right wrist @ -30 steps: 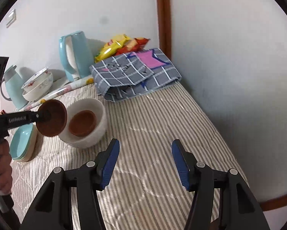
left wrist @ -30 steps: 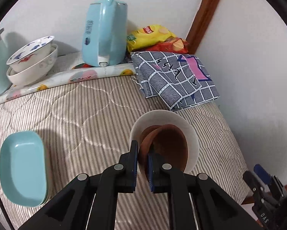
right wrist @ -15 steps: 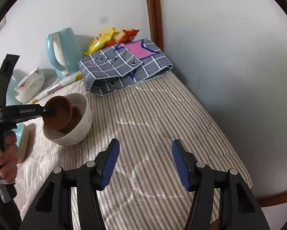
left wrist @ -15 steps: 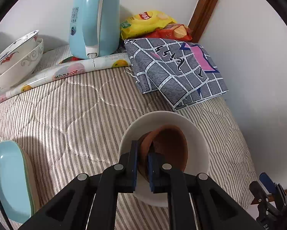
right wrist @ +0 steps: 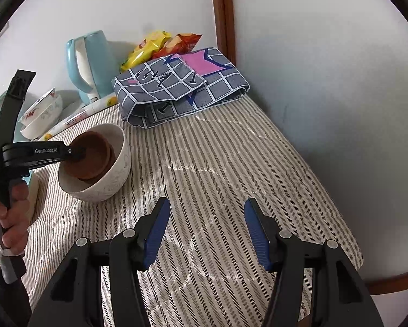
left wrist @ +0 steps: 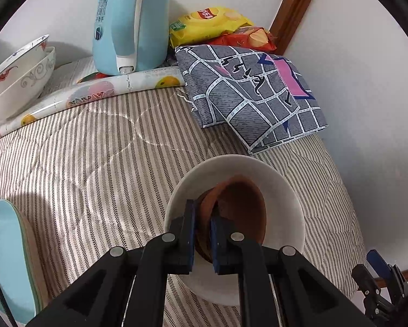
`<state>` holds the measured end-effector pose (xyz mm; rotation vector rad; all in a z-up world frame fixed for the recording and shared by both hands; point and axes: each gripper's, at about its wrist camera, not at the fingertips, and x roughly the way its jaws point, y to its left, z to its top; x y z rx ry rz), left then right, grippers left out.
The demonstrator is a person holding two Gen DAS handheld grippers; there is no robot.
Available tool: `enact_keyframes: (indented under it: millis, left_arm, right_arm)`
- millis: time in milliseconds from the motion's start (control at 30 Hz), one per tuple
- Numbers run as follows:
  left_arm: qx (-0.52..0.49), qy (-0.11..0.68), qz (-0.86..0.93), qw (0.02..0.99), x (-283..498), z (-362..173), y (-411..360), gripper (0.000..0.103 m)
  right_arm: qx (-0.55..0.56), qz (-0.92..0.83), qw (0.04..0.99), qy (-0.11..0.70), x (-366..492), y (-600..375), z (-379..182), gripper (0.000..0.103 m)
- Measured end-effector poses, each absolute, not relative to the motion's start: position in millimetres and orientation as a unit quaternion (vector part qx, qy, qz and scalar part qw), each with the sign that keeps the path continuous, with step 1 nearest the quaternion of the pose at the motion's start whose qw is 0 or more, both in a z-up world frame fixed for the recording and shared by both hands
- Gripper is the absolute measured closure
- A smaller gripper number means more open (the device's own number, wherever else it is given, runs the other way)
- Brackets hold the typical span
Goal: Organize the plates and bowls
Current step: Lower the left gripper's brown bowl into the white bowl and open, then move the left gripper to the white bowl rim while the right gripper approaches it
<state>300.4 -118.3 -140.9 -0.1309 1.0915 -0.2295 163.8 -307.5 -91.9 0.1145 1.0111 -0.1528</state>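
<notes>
Down along the left wrist view, the left gripper [left wrist: 202,227] points steeply at the striped bedcover [left wrist: 100,147], its blue pads clamped tight on the near rim of a brown bowl [left wrist: 242,209]. That bowl sits tilted inside a white bowl [left wrist: 282,190], leaning on a second brown bowl [left wrist: 206,204] already nested there; its open side faces up and away from the camera. Two patterned bowls [left wrist: 18,81] are stacked at far left beside a blue kettle [left wrist: 130,21], and a turquoise dish [left wrist: 2,259] lies at the near left edge. From the right wrist view, the right gripper [right wrist: 206,234] hangs above bare bedcover [right wrist: 231,163], jaws spread apart with nothing between them. A hand [right wrist: 12,218] at left holds the left gripper's [right wrist: 80,151] handle, its arm reaching level into the white bowl [right wrist: 111,179], where the brown bowl [right wrist: 91,156] rests slanted toward the folded checked cloth [right wrist: 176,90].
</notes>
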Motion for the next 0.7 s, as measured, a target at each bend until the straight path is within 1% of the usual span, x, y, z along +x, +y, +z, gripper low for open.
enact_keyframes:
  millis: [100, 267, 533, 600, 700]
  left_arm:
    - [-0.068, 0.521, -0.110, 0.844, 301, -143, -117, 0.093]
    - [-0.061, 0.523, -0.117, 0.842, 297, -144, -119, 0.089]
    - [-0.047, 0.522, -0.131, 0.841, 287, -137, -124, 0.075]
    - [-0.042, 0.517, -0.127, 0.845, 283, -132, -123, 0.072]
    - [-0.044, 0.509, -0.126, 0.850, 279, -123, -120, 0.072]
  right_arm:
    - [0.051, -0.070, 0.871, 0.484, 164, -305, -91, 0.047]
    - [0.049, -0.066, 0.870, 0.487, 164, -300, -92, 0.047]
    - [0.044, -0.059, 0.870, 0.487, 164, -289, -89, 0.047]
    - [0.043, -0.056, 0.871, 0.486, 165, -286, -87, 0.047]
    - [0.043, -0.052, 0.873, 0.483, 166, -283, -84, 0.047]
